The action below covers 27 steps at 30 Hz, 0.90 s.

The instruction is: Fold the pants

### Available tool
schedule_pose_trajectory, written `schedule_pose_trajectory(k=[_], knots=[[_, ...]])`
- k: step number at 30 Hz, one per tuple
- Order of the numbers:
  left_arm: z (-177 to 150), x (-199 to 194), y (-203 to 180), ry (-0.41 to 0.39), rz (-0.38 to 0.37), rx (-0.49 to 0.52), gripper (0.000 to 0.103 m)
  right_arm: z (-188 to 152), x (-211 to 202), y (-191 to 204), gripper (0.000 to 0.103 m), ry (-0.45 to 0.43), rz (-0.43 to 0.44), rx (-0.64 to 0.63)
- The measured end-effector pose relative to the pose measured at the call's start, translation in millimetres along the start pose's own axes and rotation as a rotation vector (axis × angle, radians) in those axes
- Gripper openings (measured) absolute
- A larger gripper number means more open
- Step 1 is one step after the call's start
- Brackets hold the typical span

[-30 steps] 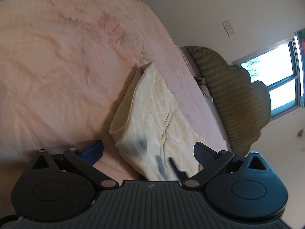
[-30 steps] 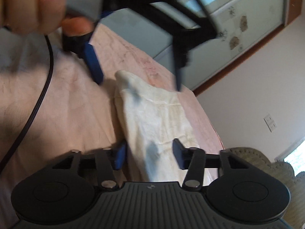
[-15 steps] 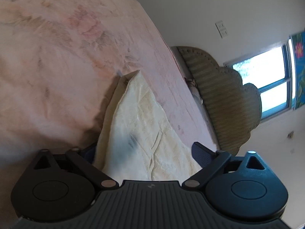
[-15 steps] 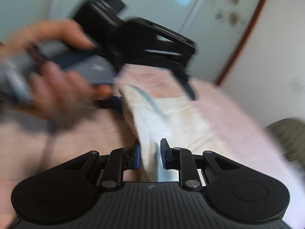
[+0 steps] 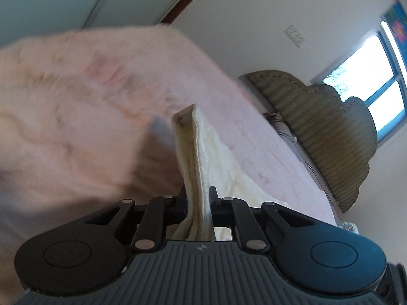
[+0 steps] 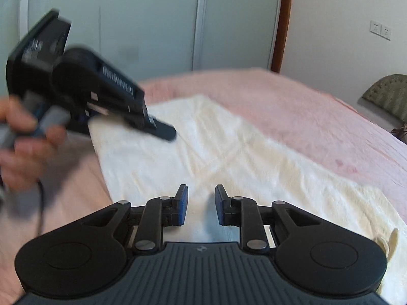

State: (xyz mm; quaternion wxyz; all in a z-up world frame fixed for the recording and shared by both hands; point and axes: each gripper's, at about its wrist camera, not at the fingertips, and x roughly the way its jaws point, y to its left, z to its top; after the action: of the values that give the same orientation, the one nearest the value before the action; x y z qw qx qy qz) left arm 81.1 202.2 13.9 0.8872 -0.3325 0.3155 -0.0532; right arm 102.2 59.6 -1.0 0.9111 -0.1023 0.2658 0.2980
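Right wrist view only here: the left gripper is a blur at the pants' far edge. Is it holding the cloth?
Observer: Yes. The left wrist view shows the left gripper shut on the pants, a thick folded edge pinched between its fingers.
Operator: Is that edge lying flat?
Observer: No, it stands up as a ridge running away from the fingers, above the pink bedspread.

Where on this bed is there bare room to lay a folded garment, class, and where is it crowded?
Free: the pink bedspread between the cream pants and the headboard, and its far strip before the wardrobe doors. Crowded: the pants' left end, clamped by the left gripper, and the middle under the right gripper.
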Motion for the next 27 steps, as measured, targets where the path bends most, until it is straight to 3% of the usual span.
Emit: schedule_pose_trajectory(k=[4,8,12,20,27], knots=[[-12.3,-24.5,-56.2,-0.08,-0.035,0.13,0.013,11.7,-13.4,-14.5,0.022,-0.101,0.031,0.129],[-29.2,-35.1,-104.0,-0.116,-0.07,0.206,0.014,11.1,-36.5,-31.5,0.022,-0.181,0.069,0.234],[-48.3,-37.2,-144.3,-0.121,-0.142,0.245,0.015,-2.0,-74.4,-47.4,0.022,-0.26,0.042,0.287],[-99.5,-6.5,-236.3,-0.043,-0.302,0.369,0.02,-44.4,-146.0,-112.2,0.022,-0.366,-0.025,0.453],[-160.5,51.5,-301.3,0.067,-0.373,0.48,0.022,-93.3,-199.2,-151.7,0.022,-0.382,-0.155,0.568]])
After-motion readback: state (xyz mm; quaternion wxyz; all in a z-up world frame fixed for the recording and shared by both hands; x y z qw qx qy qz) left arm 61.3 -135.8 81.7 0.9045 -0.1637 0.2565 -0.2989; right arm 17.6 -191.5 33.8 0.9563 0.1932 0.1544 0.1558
